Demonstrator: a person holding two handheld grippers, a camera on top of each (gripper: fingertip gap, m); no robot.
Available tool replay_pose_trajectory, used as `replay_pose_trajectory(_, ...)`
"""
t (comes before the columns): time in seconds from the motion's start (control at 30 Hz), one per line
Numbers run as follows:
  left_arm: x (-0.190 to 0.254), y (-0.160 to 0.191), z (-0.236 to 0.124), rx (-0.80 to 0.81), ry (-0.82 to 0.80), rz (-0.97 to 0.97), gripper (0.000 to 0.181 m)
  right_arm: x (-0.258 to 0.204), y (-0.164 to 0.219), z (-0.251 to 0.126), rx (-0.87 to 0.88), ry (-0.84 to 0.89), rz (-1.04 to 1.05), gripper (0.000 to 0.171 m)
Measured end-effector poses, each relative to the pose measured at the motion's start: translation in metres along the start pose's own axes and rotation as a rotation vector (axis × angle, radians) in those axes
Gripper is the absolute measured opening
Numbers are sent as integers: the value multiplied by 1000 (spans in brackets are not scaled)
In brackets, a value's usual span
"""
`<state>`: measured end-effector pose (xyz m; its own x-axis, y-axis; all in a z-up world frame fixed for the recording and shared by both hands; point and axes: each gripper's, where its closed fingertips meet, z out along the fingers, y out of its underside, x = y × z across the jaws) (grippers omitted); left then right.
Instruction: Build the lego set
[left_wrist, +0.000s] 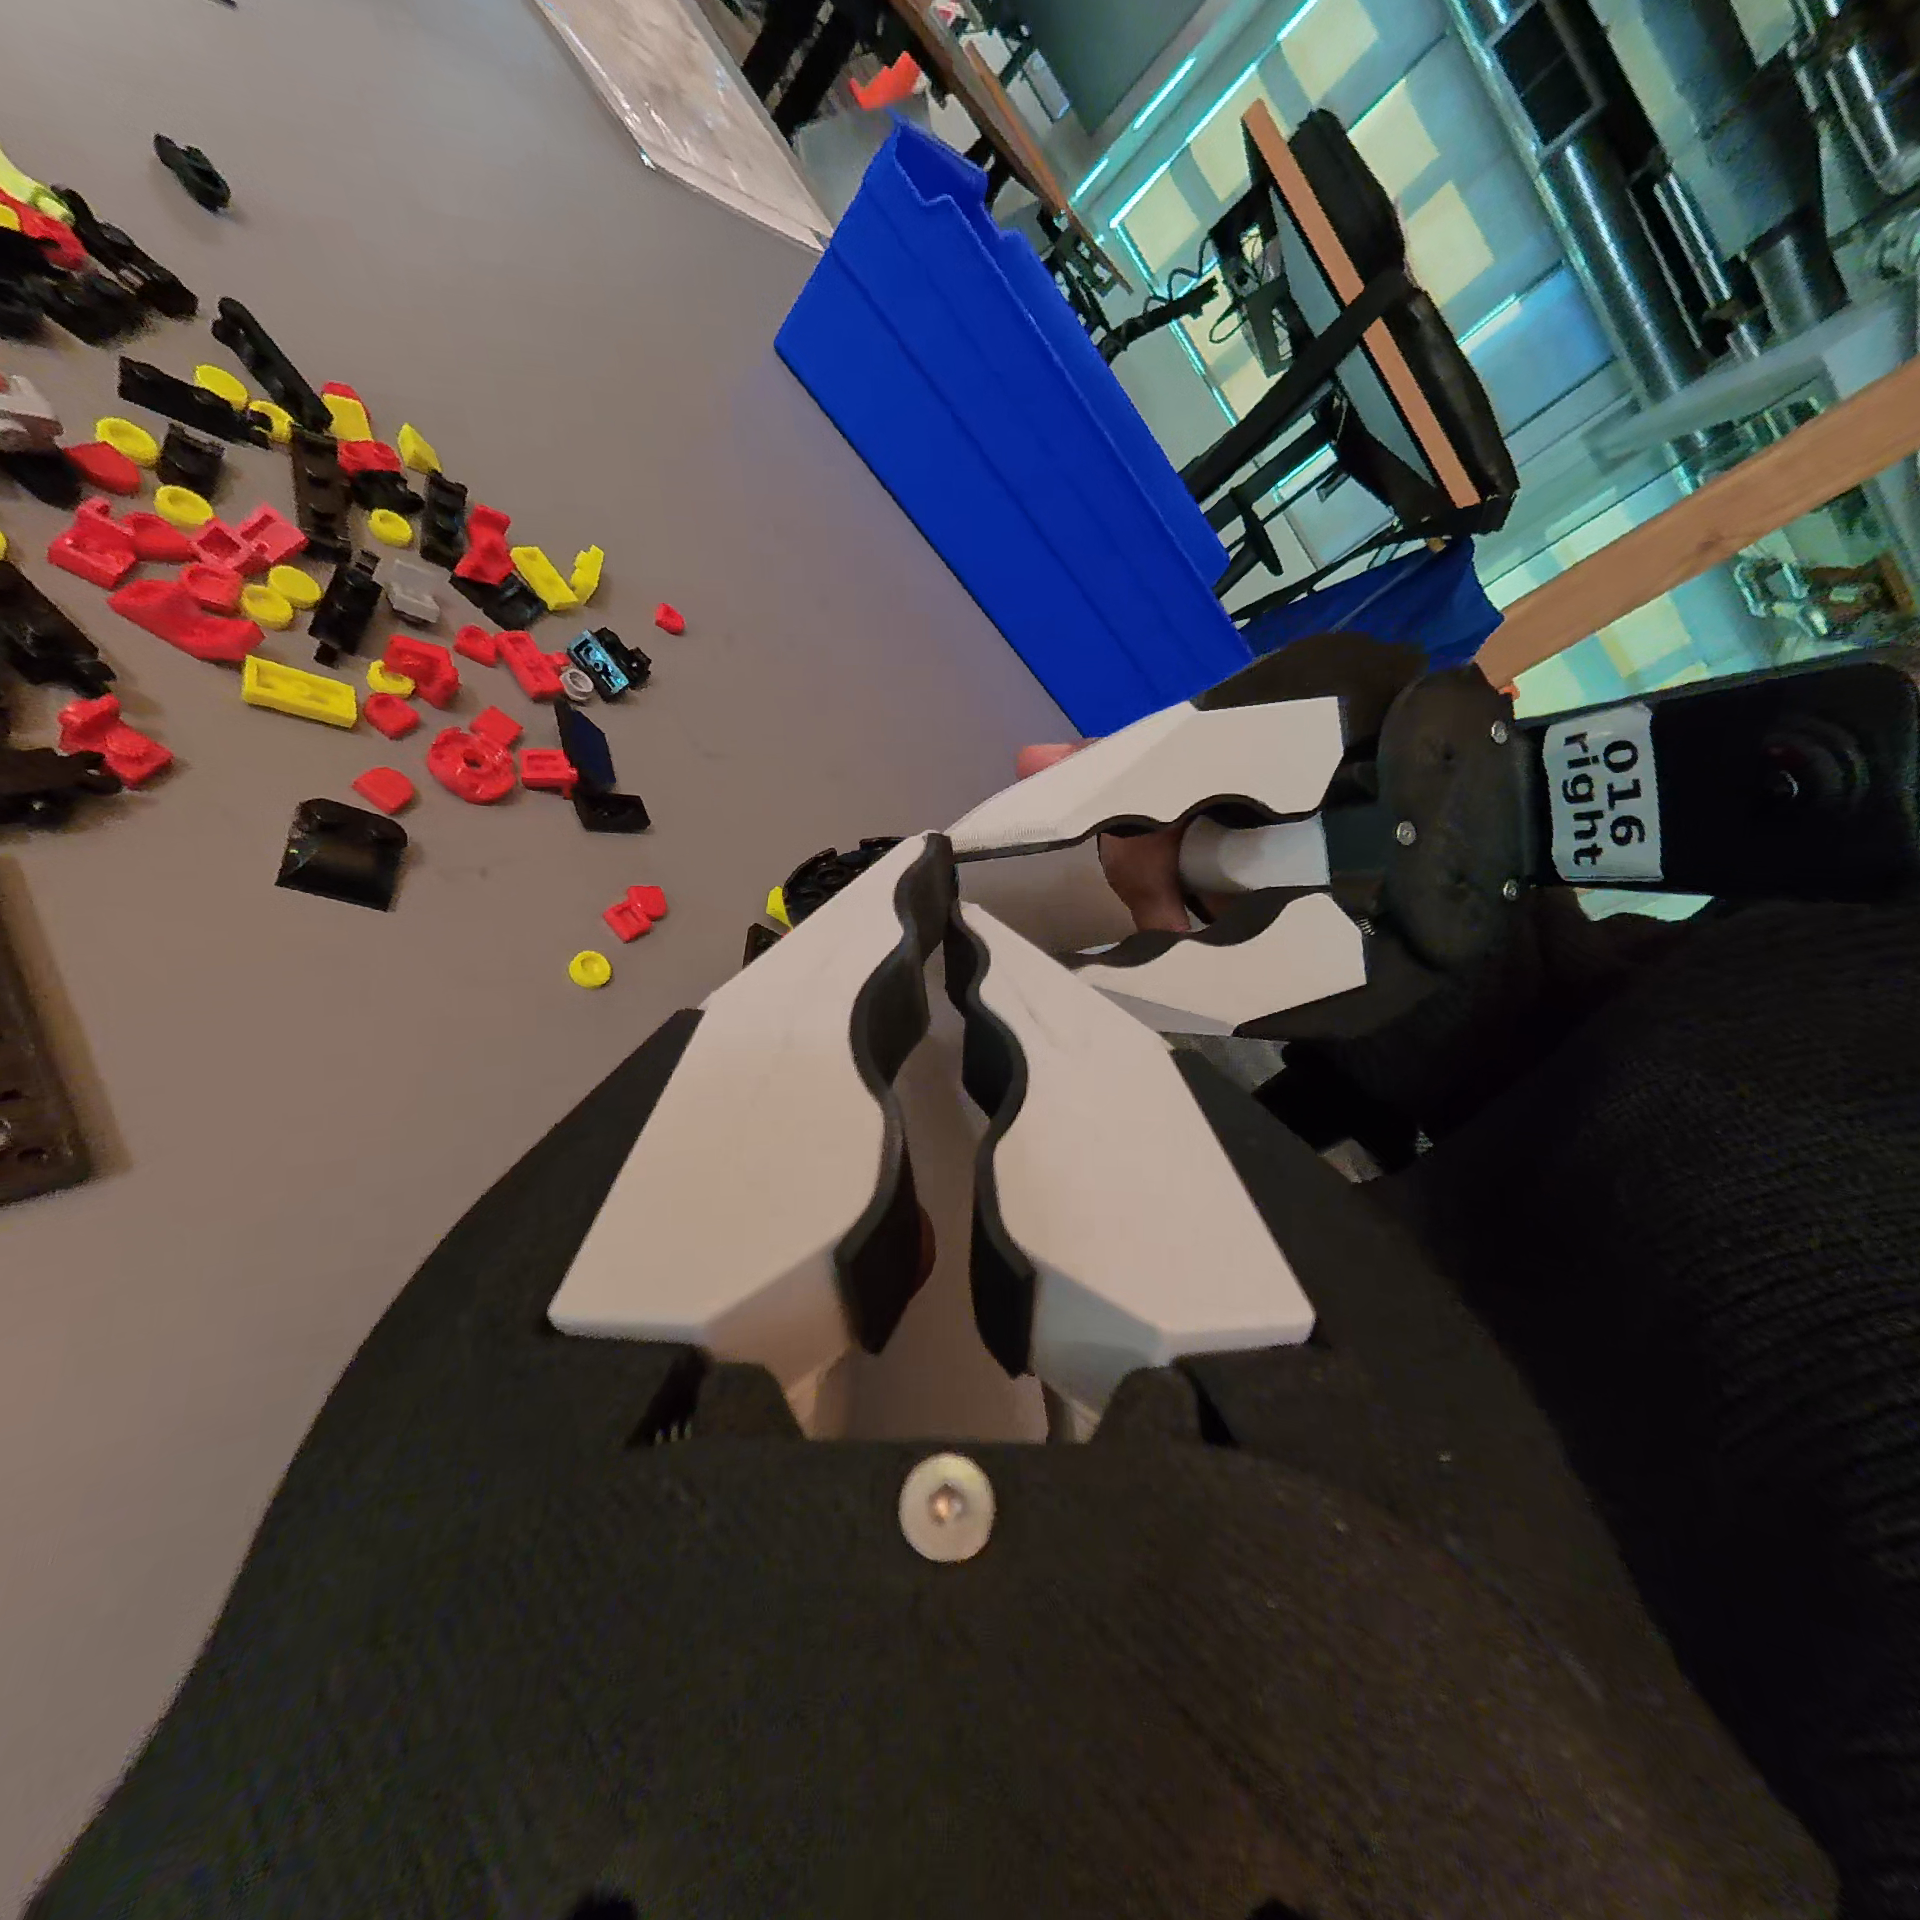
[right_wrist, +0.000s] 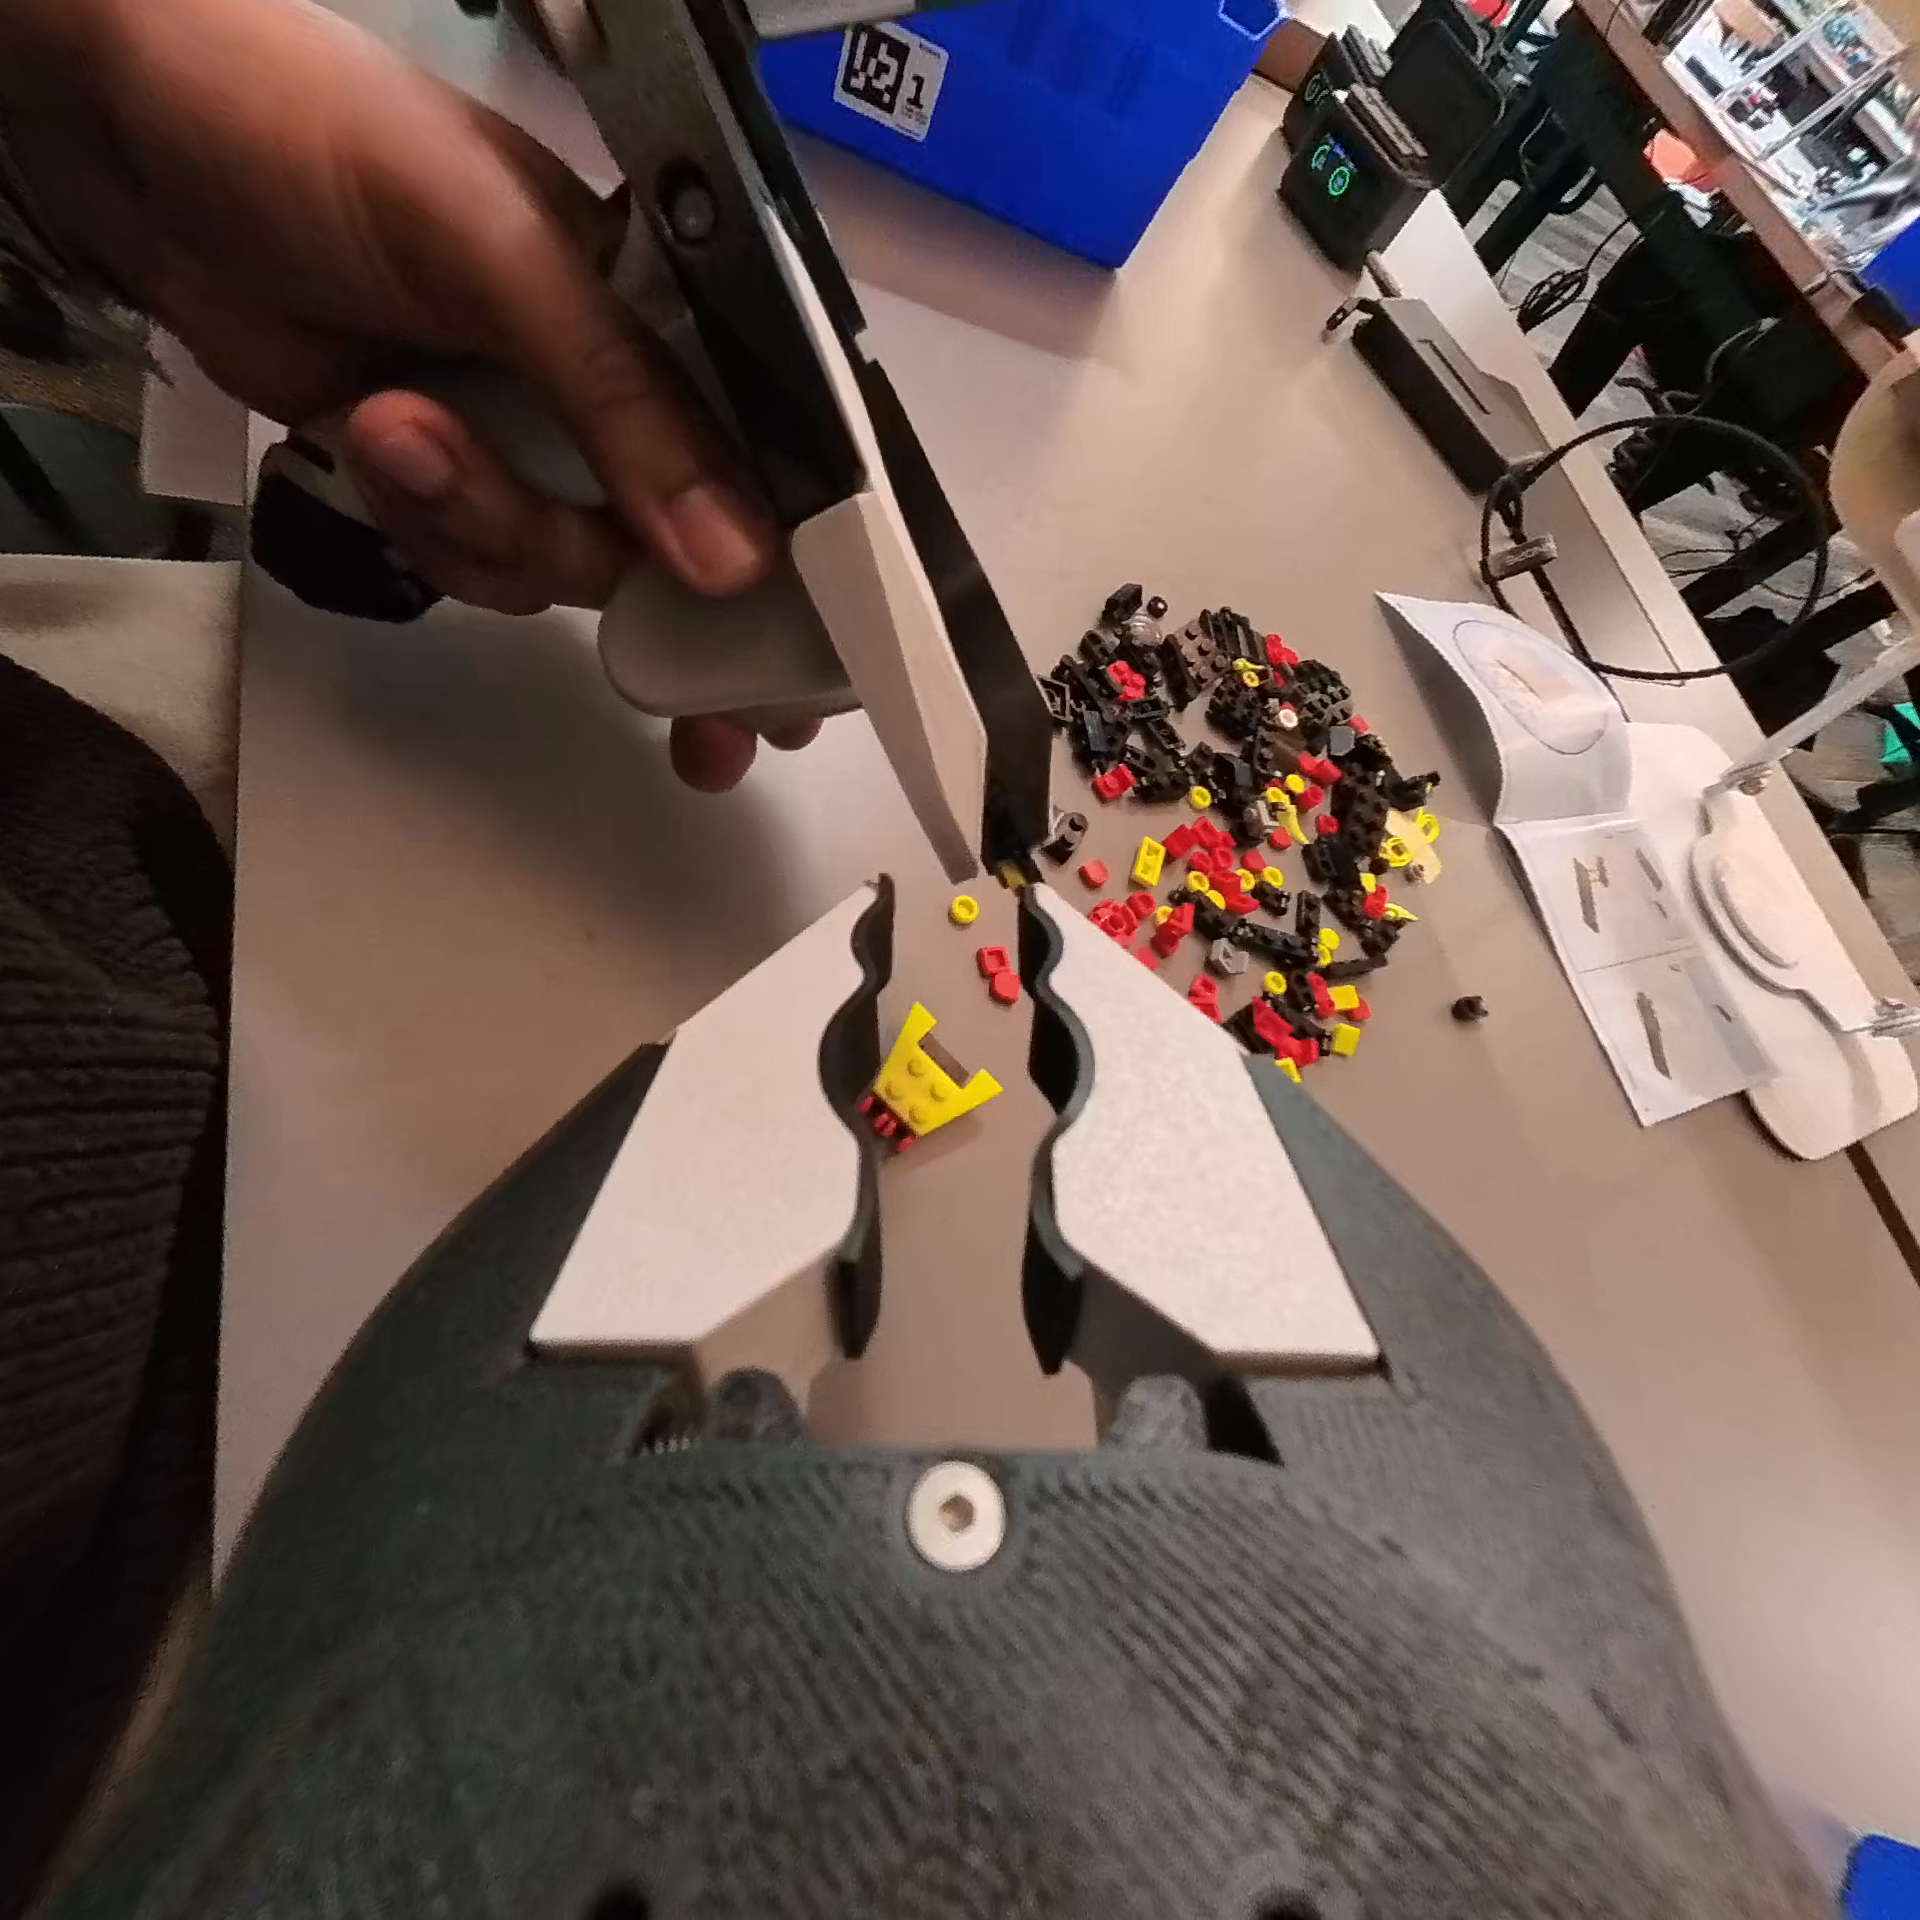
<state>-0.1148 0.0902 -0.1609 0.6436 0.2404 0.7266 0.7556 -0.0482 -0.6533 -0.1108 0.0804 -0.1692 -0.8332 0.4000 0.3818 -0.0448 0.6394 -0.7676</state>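
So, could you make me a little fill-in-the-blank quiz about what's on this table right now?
1. The big storage bin at the far side of the table is coloured ____.
2. The right gripper has its fingers ____, with nothing clamped between them.
3. The wedge-shaped plate lying on the table between those fingers is coloured ____.
4. The left gripper pinches a small piece at its ____.

Missing words: blue; open; yellow; fingertips

The left gripper (left_wrist: 940, 873) has its fingertips pressed nearly together, apparently pinching something small. The right gripper (right_wrist: 951, 899), jaws parted, meets its tip. A hand (right_wrist: 416, 312) grasps the left gripper's handle.
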Motion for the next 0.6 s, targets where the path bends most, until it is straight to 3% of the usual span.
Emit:
replay_pose_trajectory(0.13,0,-3,-1,23,23,-59,0,-7,-1,1,3,-36,18,14)
replay_pose_trajectory(0.17,-1,-2,0,22,20,-65,0,-9,0,1,-8,-38,-12,3)
replay_pose_trajectory(0.27,-1,-1,0,14,27,-75,0,8,0,-2,-16,56,-43,13)
replay_pose_trajectory(0.37,0,-1,0,16,47,-103,0,10,2,-2,-7,35,23,22)
replay_pose_trajectory(0.6,1,-1,1,24,66,-144,0,5,-1,-1,-7,37,-17,18)
